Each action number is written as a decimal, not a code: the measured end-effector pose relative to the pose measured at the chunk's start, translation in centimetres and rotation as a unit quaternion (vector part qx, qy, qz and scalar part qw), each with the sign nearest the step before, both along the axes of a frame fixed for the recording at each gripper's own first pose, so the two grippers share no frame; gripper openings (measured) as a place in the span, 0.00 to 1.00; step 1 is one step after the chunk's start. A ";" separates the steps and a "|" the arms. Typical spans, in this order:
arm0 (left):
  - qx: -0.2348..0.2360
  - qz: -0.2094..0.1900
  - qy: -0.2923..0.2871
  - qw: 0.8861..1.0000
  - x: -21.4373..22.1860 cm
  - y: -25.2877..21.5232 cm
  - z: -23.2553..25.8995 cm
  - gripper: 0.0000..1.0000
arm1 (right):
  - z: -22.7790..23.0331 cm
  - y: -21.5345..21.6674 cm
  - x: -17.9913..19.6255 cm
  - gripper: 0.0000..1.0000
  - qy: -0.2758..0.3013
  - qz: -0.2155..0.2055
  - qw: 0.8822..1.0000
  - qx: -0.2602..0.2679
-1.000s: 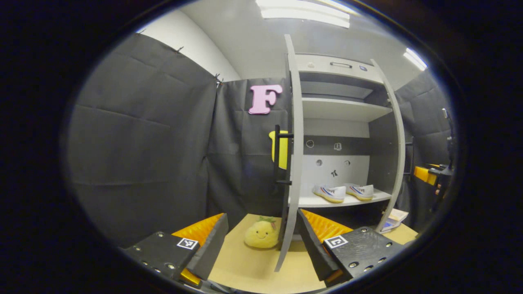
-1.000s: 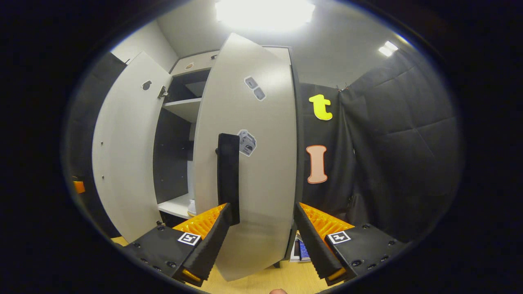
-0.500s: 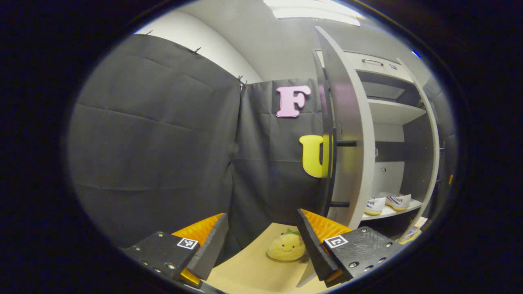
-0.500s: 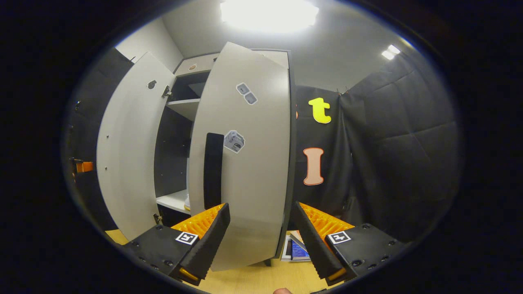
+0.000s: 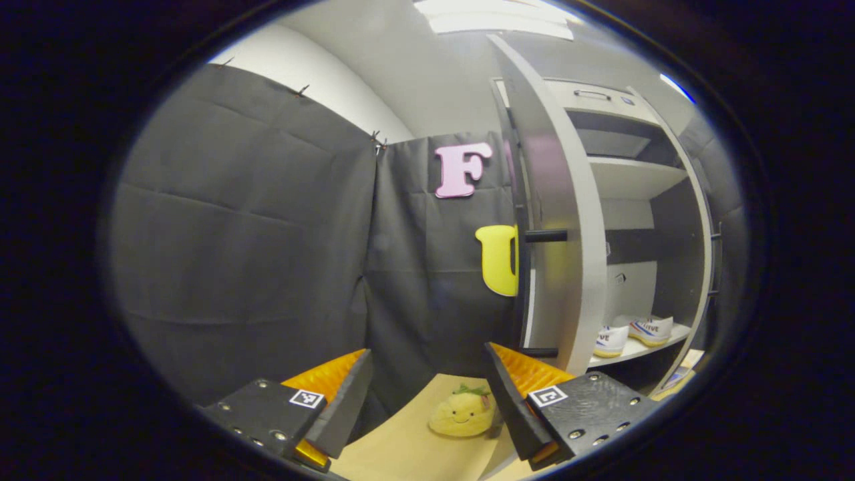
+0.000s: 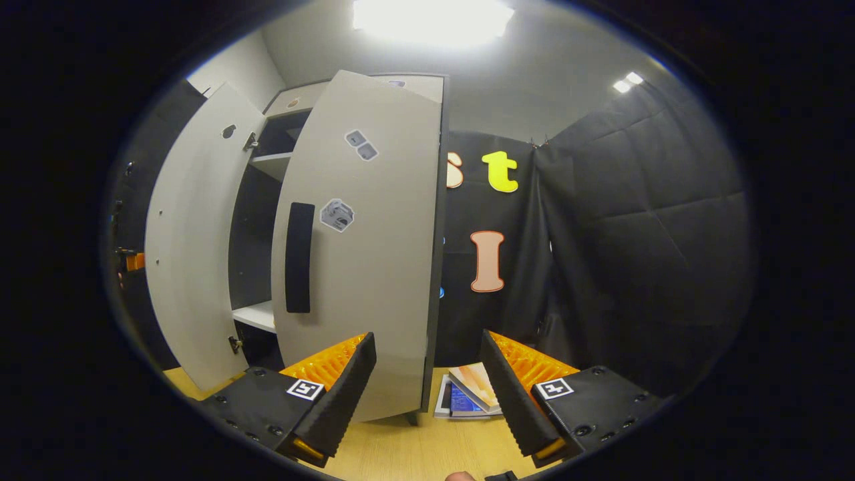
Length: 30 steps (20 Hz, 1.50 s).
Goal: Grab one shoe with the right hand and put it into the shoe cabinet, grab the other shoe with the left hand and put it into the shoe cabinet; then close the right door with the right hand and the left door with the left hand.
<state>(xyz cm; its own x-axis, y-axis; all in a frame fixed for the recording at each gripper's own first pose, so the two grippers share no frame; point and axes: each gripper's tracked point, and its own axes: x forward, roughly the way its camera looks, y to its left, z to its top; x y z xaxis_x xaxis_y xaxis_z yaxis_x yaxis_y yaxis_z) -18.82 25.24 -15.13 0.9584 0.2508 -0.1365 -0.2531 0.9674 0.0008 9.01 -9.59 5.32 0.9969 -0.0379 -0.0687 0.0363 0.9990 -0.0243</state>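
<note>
My left gripper (image 5: 422,404) spread wide and empty, left door (image 5: 558,220) edge-on just beyond its right finger, both shoes (image 5: 631,334) on the cabinet's lower shelf (image 5: 638,351) farther in, my right gripper (image 6: 427,394) also agape, right door (image 6: 364,254) ajar ahead-left.

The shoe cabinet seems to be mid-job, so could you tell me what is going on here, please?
A person is working at the shoe cabinet with two handheld grippers. Both white shoes sit on its lower shelf. The right door is partly swung in, the left door stands open. The right gripper is open in front of the right door; the left gripper is open by the left door's black handle. A plush toy lies on the floor.
</note>
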 end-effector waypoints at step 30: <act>-0.046 -0.133 -0.013 0.990 5.6 -17.4 0.4 0.91 | -4.4 -1.0 3.8 0.99 0.040 0.030 0.999 0.017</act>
